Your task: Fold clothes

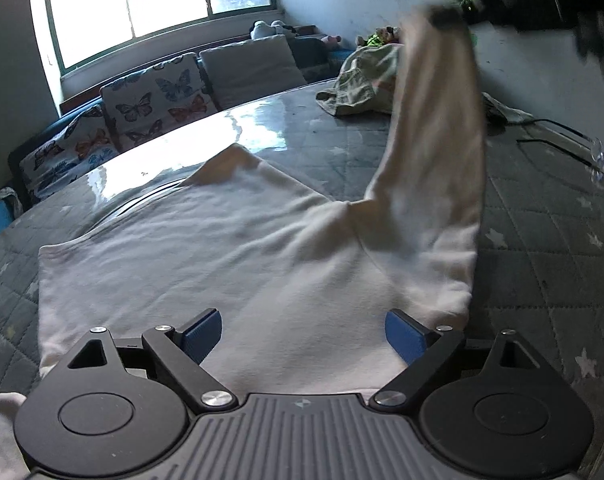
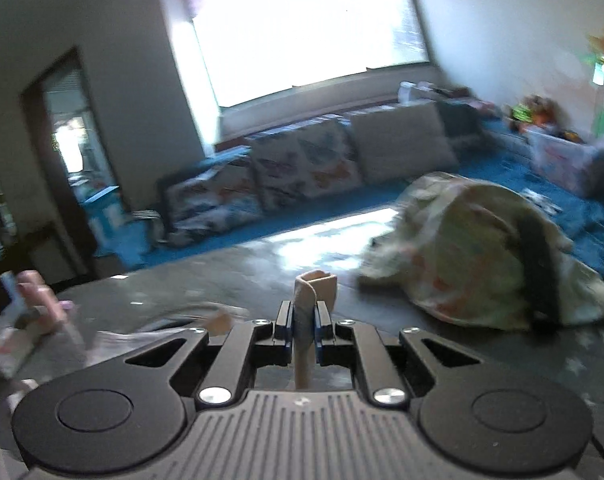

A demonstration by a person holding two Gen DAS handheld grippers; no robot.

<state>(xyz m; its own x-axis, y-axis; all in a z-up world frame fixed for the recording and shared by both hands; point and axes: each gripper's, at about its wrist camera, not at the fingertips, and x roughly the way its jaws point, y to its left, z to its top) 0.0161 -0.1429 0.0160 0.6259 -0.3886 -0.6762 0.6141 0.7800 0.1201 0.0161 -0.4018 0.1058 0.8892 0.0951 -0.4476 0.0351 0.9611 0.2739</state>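
Sweatshirt [image 1: 230,264] plain; no writing can be read.

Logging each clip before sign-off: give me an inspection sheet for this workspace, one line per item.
Surface: grey quilted cover with pale stars under a glossy clear sheet.
Job's things: white long-sleeved top lying flat; its sleeve is lifted up off the surface.
Clutter: crumpled pale printed garment at the far side.
Grippers: left tongs open above the top's near edge, nothing between them; right tongs shut on the sleeve cuff.
Cables: thin dark cable at the right edge.
Surroundings: bright window, butterfly-print cushions, soft toys, blue floor covering.
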